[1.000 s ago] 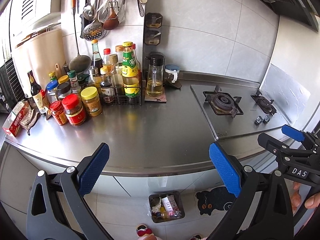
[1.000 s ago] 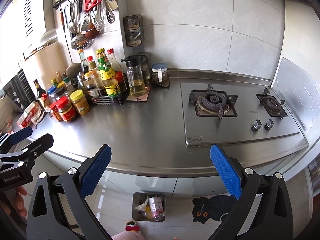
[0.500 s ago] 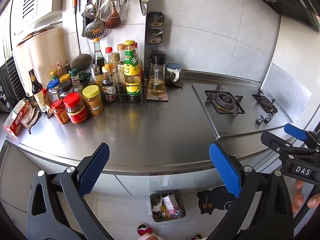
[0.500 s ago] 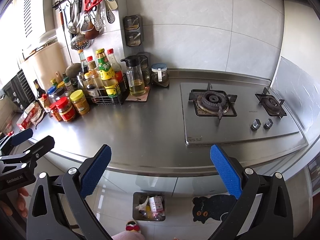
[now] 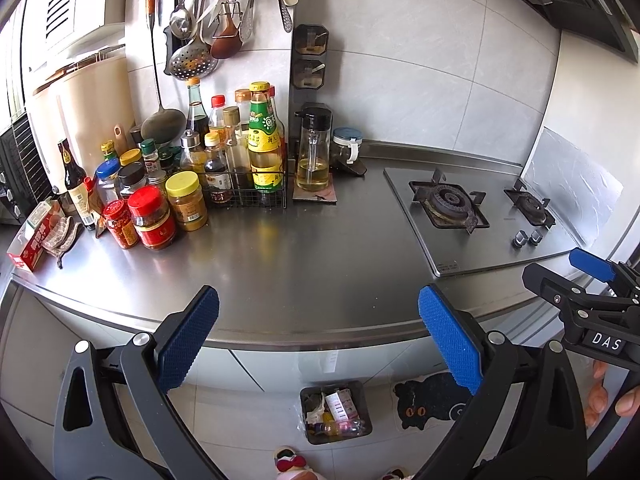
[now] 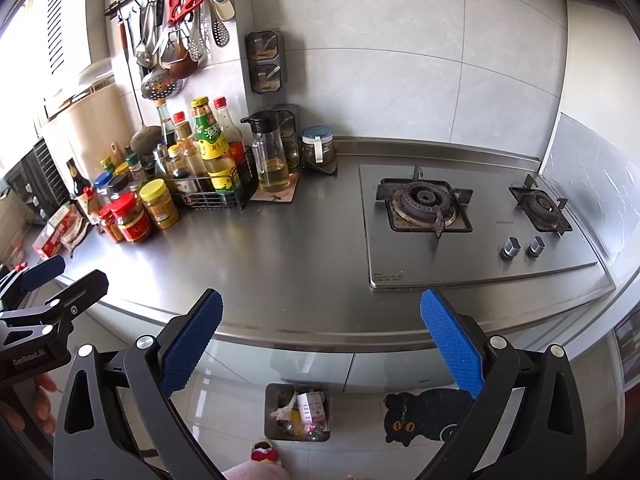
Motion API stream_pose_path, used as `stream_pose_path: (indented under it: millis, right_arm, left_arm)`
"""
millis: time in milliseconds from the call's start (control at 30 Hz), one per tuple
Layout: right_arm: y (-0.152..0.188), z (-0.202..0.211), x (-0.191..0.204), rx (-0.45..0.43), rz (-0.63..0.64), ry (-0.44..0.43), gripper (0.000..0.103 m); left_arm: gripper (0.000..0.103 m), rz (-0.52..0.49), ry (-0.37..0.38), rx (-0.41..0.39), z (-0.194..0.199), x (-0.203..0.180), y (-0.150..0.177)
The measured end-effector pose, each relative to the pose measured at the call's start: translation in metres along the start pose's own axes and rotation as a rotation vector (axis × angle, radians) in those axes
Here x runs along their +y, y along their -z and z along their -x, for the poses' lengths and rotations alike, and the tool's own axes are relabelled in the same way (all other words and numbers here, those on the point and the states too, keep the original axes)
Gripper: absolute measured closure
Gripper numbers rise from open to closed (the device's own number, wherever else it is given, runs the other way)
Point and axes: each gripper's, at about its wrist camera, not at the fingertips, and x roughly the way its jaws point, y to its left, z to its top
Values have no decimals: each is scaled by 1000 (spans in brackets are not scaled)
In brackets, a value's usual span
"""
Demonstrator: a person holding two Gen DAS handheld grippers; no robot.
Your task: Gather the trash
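Grippers left (image 5: pixel 318 344) and right (image 6: pixel 322 344), jaws spread and empty, slightly lower than before over countertop (image 5: pixel 304 264).

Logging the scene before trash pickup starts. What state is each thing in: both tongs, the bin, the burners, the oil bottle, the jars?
Left tongs: open, holding nothing.
Right tongs: open, holding nothing.
Bin: on the floor, uncovered, partly filled with trash.
Burners: no flame showing.
Oil bottle: upright, capped, partly full.
Red-lid jar: upright, lid on.
Yellow-lid jar: upright, lid on.
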Motion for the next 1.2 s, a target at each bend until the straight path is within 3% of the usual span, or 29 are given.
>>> stream_pose_path:
  millis: [1200]
  right_arm:
    - [-3,-4,-3,9,-2,16,3]
  left_arm:
    - [8,5,1,-3,-5,-1,-4]
